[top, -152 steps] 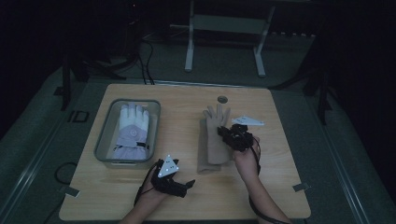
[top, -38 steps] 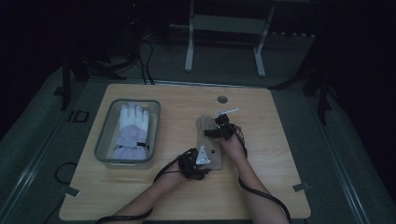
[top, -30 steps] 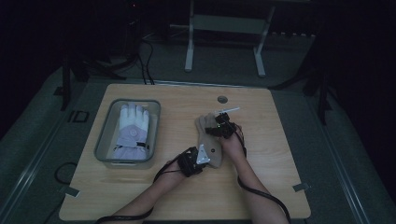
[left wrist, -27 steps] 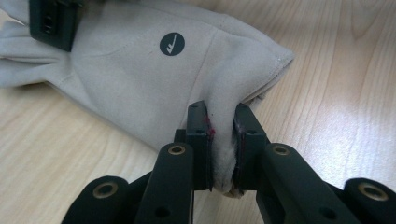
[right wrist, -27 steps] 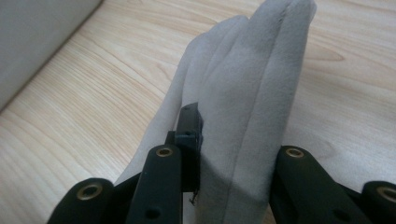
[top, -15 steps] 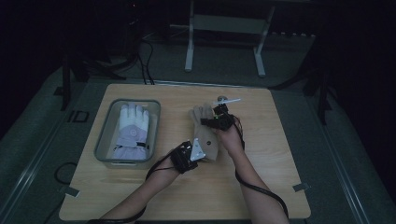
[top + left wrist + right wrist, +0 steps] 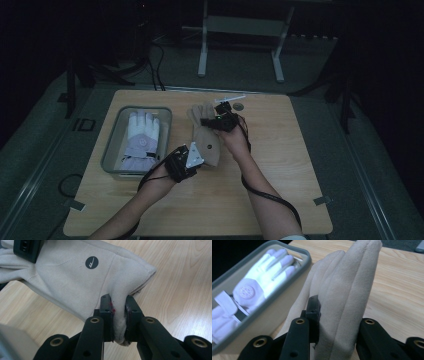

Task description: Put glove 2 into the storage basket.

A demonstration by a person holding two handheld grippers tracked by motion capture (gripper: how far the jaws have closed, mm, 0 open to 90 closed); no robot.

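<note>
Glove (image 7: 206, 140), tan, hangs between my two tools above the counter (image 7: 280, 165). My left tool (image 7: 118, 315) pinches its cuff, my right tool (image 7: 334, 322) clamps its fingers, beside the tray (image 7: 111, 150) with a white glove (image 7: 141, 137).

Matt beige suede-like cloth glove (image 7: 75, 277), pale wood-grain table (image 7: 180, 277), smooth grey plastic tray (image 7: 274, 307)

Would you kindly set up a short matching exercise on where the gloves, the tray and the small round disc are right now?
Things:
1. beige glove
2. white glove
3. grey tray
4. small round disc

Places or states:
A. lying inside the tray
B. clamped at the cuff and at the fingers by tongs
C. at the table's far edge
D. on the table's left part

Pairs: 1-B, 2-A, 3-D, 4-C
</note>
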